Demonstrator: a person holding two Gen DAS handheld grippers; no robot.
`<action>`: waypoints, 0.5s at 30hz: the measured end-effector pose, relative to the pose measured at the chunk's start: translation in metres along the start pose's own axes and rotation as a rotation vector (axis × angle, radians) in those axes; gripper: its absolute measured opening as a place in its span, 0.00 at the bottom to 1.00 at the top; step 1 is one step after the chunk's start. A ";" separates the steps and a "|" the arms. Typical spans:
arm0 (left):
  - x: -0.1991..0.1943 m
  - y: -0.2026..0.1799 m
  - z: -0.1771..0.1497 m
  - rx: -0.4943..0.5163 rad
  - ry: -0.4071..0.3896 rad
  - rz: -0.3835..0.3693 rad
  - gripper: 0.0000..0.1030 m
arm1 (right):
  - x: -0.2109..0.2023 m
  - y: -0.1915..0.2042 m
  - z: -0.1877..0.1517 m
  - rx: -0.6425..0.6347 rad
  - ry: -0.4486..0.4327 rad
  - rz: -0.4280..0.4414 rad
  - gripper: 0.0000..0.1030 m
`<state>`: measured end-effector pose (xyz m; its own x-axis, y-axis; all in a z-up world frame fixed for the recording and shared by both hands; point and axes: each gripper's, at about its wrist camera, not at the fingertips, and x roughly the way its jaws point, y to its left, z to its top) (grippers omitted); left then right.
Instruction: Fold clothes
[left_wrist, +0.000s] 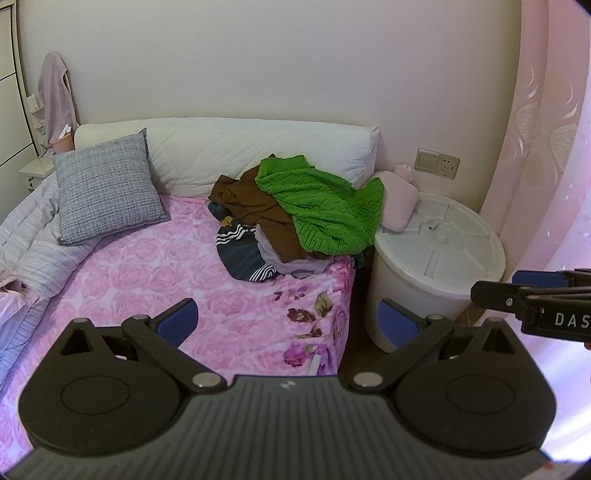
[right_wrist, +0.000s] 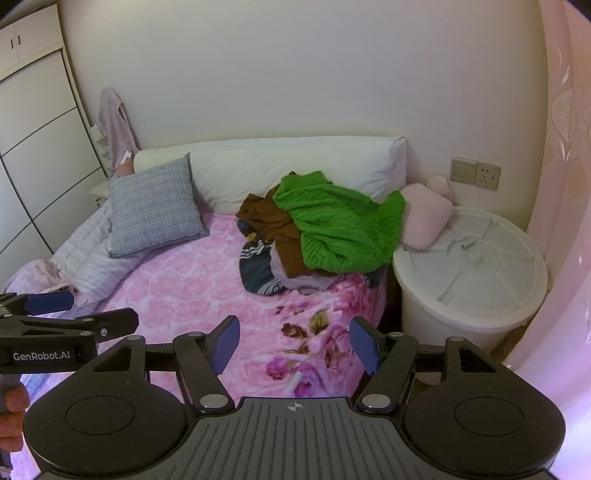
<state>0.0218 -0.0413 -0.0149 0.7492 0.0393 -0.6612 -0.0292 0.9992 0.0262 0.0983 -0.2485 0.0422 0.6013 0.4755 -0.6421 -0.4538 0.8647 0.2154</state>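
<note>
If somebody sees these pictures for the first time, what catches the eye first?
The bright green knitted sweater stands out first, lying on top of a pile of brown and striped dark clothes at the far right of the pink rose-patterned bed cover. Beside the bed stands a round white plastic bin with a lid. Both tongs, left and right, hang open and empty.

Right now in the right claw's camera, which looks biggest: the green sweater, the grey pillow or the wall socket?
1. green sweater
2. grey pillow, only slightly smaller than the sweater and at a similar distance, so close
3. wall socket, clearly smallest
</note>
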 end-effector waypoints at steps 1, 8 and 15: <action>0.002 -0.002 0.001 0.000 0.001 0.000 0.99 | 0.001 -0.002 0.000 0.001 0.000 0.000 0.61; 0.012 -0.005 0.012 -0.003 0.006 0.000 0.99 | 0.003 -0.006 0.005 0.003 0.003 -0.001 0.61; 0.020 -0.005 0.016 -0.005 0.013 -0.005 0.99 | 0.010 -0.016 0.014 0.004 0.013 -0.007 0.61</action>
<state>0.0474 -0.0453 -0.0162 0.7406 0.0344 -0.6711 -0.0292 0.9994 0.0190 0.1212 -0.2552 0.0424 0.5957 0.4669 -0.6536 -0.4469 0.8688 0.2133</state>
